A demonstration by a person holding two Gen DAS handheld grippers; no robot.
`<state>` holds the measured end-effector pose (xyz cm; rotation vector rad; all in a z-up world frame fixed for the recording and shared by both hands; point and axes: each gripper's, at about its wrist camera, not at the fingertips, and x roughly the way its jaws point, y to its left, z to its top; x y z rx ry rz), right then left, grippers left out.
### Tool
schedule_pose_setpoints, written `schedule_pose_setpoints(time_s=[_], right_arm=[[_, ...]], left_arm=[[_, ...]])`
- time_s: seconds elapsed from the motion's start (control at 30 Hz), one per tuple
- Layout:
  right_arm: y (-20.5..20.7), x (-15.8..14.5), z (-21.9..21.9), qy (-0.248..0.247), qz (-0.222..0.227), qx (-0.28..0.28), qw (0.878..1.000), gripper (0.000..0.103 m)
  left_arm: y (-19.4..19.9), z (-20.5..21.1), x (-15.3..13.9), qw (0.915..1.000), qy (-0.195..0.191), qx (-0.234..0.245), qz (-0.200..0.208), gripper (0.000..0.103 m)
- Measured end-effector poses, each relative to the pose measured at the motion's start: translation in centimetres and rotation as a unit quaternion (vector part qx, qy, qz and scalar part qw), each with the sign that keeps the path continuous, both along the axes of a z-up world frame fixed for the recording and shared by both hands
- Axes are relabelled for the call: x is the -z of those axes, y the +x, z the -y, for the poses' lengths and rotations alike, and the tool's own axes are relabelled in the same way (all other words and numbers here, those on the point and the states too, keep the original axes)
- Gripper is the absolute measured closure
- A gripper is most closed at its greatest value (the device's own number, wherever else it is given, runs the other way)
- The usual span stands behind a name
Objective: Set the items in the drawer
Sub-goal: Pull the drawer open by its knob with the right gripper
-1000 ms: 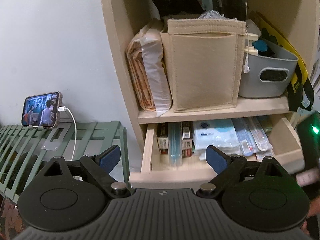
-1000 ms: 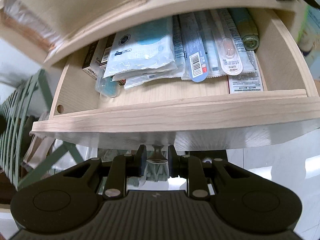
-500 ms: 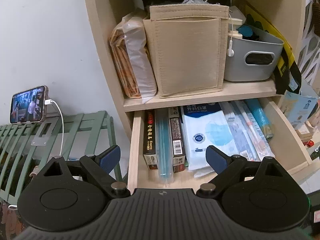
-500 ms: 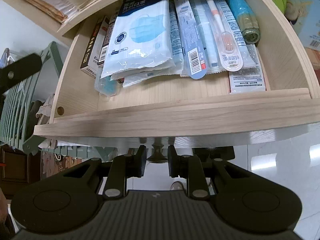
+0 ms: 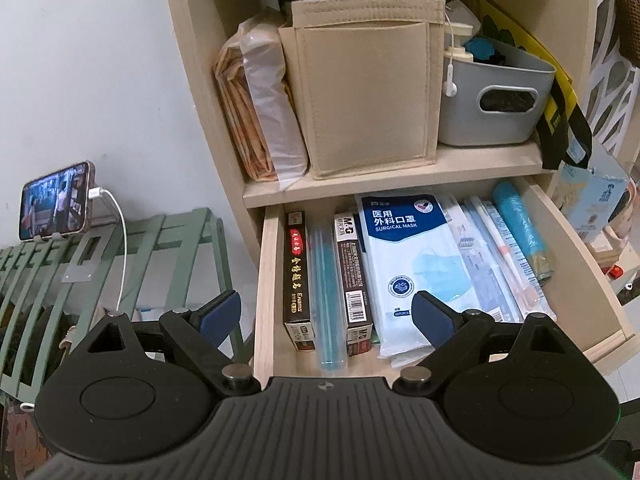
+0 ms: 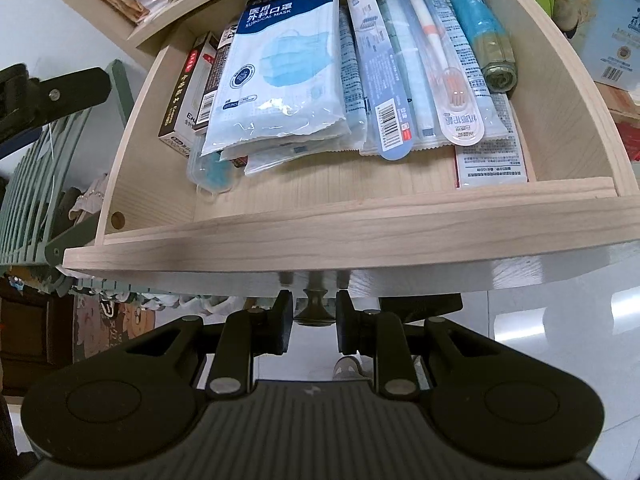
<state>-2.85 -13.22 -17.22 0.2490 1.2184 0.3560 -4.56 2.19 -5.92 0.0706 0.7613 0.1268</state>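
The wooden drawer (image 5: 264,280) under the shelf stands pulled out. It holds a surgical mask pack (image 5: 408,264), two dark boxes (image 5: 296,276), a clear blue tube, toothbrush packs (image 6: 440,60) and a blue roll (image 6: 476,28). My right gripper (image 6: 314,320) is below the drawer front (image 6: 360,236), shut on the dark drawer knob (image 6: 314,308). My left gripper (image 5: 326,316) hovers open over the drawer's front left part, with nothing between its fingers. Part of the left gripper's black body (image 6: 52,92) shows at the left of the right wrist view.
On the shelf above stand a beige felt organiser (image 5: 368,84), a grey basket (image 5: 500,100) and bagged paper. A green slatted rack (image 5: 120,264) with a charging phone (image 5: 54,202) stands to the left. Glossy floor lies below the drawer.
The drawer has slid out much further with my right gripper on its knob. My left gripper has moved up and closer over the drawer, still open.
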Motion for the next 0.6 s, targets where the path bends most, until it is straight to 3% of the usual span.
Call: schedule_pose_setpoints(time_s=[0.6], right_arm=[[-1.9, -0.1, -0.2, -0.012, 0.021, 0.018, 1.000, 0.075]], left_arm=[[-3.4, 1.7, 0.1, 0.9992, 0.001, 0.038, 0.009, 0.010]])
